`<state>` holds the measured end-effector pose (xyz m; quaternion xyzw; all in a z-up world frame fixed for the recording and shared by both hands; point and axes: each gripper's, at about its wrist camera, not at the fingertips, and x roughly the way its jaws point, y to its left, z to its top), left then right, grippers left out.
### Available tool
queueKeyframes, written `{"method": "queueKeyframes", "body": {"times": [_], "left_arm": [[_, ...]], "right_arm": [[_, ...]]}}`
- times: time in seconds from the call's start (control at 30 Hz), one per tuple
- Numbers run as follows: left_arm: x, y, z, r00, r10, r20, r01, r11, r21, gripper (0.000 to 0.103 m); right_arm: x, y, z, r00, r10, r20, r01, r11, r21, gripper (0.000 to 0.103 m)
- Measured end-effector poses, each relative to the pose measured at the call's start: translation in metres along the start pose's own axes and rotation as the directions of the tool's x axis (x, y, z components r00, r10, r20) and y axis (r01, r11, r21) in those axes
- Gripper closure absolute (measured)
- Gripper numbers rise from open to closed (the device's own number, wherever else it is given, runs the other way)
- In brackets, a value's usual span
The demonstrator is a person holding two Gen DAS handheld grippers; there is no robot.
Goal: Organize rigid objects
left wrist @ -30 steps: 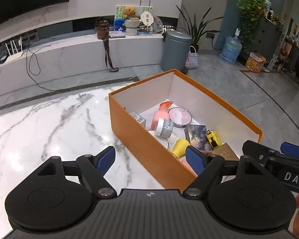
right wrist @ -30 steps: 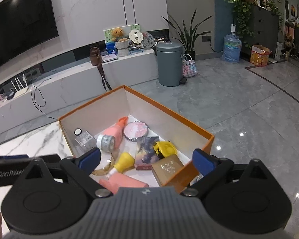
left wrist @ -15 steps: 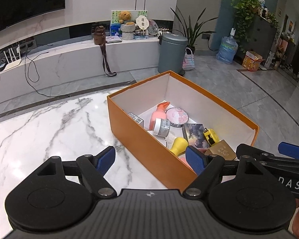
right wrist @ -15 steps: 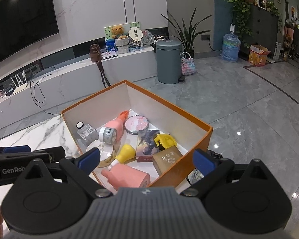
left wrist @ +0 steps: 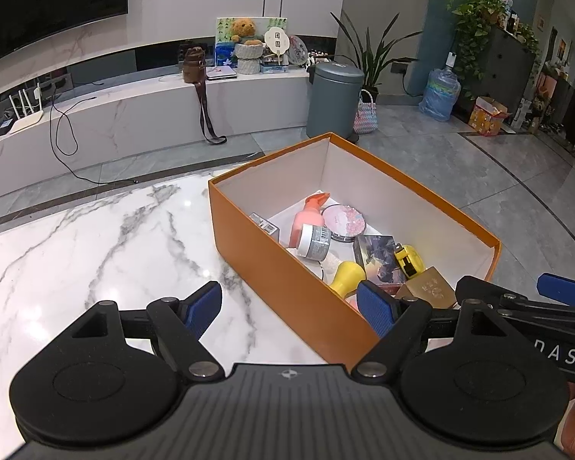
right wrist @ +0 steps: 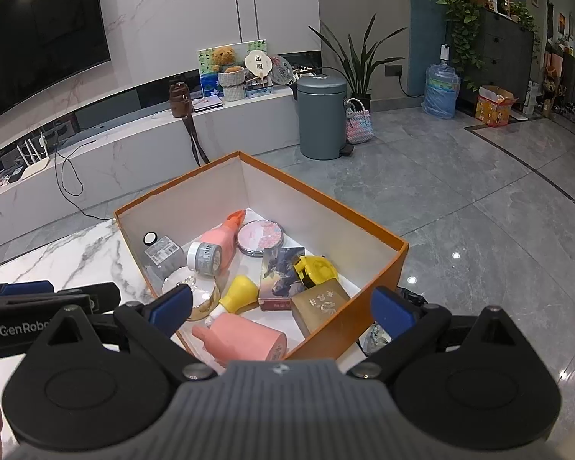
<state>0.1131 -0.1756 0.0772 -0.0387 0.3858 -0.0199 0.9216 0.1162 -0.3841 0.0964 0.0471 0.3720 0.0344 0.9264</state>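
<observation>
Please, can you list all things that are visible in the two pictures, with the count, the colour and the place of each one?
box: 1, orange outside and white inside, on the marble table, open
table: 1, white marble with grey veins, under the box
pink bottles: 2, pink, lying in the box, one near, one far
yellow bottle: 1, yellow, box centre
round compact: 1, pink, far part of the box
small jar: 1, grey and white, beside the far pink bottle
tape measure: 1, yellow and black, right part of the box
picture card box: 1, dark print, box centre
gold box: 1, brown-gold, near right corner
bin: 1, grey, on the floor behind
left gripper: 1, black with blue pads, open, empty
right gripper: 1, black with blue pads, open, empty
</observation>
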Motion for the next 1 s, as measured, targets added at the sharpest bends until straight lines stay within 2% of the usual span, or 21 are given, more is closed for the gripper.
{"method": "queueKeyframes", "body": {"times": [0.87,1.0], "left_arm": [[0.0036,-0.0061,-0.0023,1.000,-0.001,0.000,0.001,1.000,0.006,0.009],[0.0016,-0.0060,-0.0038,1.000,-0.011,0.027,0.011,1.000,0.010,0.009]], "right_arm": [[-0.0019,-0.0030,-0.0004,1.000,-0.027,-0.002,0.027,1.000,0.001,0.005],[-0.0019,-0.0032,-0.0003,1.000,-0.031,0.001,0.031,1.000,0.003,0.005]]}}
